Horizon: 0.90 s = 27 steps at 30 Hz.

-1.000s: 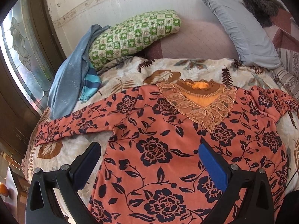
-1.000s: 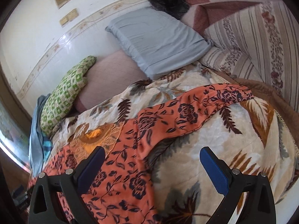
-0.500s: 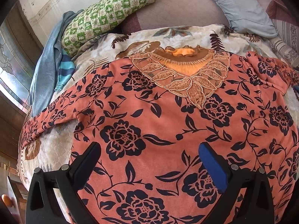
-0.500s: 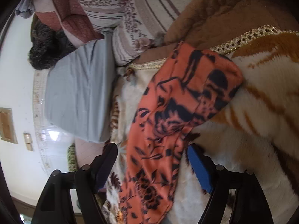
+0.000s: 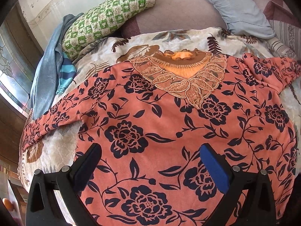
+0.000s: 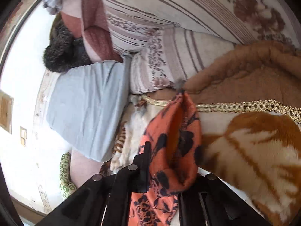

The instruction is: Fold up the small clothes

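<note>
Our right hand-held gripper [image 6: 169,171] has its jaws closed down around the cuff end of the blouse's right sleeve [image 6: 173,143], the orange floral cloth bunched between them; the right-hand finger is mostly hidden behind the cloth, so we judge the pinch from the narrow gap. Our left hand-held gripper [image 5: 150,163] hangs wide open over the lower body of the blouse [image 5: 169,124] and holds nothing, its fingers apart above the print.

The blouse lies flat, front up, on the blanket [image 5: 188,39] of the bed, lace collar [image 5: 180,75] at the far side and hem toward us. Its long axis runs sleeve to sleeve, left to right. From the right hand-held gripper the body of the blouse lies to the left, so we judge that the next move carries the held sleeve leftward across the chest. The left sleeve [image 5: 54,116] trails off to the left edge, nearer our free left hand-held gripper.

Beyond the collar lie a green checked pillow [image 5: 107,18] and a grey pillow [image 5: 235,9].
</note>
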Available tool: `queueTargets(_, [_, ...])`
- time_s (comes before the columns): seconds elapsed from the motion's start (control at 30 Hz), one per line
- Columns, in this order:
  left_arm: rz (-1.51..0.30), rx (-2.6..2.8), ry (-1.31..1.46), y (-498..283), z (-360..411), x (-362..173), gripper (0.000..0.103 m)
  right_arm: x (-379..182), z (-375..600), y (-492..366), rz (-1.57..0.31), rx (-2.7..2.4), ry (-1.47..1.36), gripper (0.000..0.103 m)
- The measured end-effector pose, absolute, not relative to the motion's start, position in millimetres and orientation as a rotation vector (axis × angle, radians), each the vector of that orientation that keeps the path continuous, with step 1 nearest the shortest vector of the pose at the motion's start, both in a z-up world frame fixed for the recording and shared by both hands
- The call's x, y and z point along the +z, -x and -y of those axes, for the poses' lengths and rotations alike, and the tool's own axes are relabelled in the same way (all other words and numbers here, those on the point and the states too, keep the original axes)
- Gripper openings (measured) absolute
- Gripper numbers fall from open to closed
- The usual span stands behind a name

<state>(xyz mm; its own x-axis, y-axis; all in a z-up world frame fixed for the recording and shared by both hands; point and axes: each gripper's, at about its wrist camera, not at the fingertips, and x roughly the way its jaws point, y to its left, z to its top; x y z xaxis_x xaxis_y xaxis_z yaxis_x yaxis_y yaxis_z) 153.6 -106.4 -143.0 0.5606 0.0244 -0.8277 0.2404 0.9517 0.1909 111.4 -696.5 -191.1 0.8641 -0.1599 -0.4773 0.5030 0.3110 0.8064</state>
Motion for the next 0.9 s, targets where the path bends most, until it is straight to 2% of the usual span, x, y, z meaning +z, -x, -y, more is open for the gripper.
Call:
queueTargets(0.17, [-0.947, -0.107, -0.223, -145.1, 72.6, -126.3, 0.103, -108.1, 623.3, -133.7, -0.376, -0.339, -0.909, 0.006])
queueTargets(0.4, [-0.923, -0.023, -0.133, -133.5, 1.7, -113.4, 0.103, -38.9, 466.7, -190.4, -0.421, 0.006, -0.728, 0.006])
queueTargets(0.67, [-0.904, 0.149, -0.031, -114.6, -96.2, -107.3, 0.103, -58.0, 224.6, -263.6, -0.592, 0.291, -0.640, 0.006])
queueTargets(0.8, [-0.912, 0.210, -0.009, -104.8, -130.9, -109.3, 0.103, -90.5, 117.1, -302.1, -0.790, 0.314, -0.517, 0.015])
queueTargets(0.9, [-0.919, 0.239, -0.002, -100.1, -145.8, -112.2, 0.103, -111.6, 59.4, -314.2, -0.896, 0.336, -0.316, 0.017])
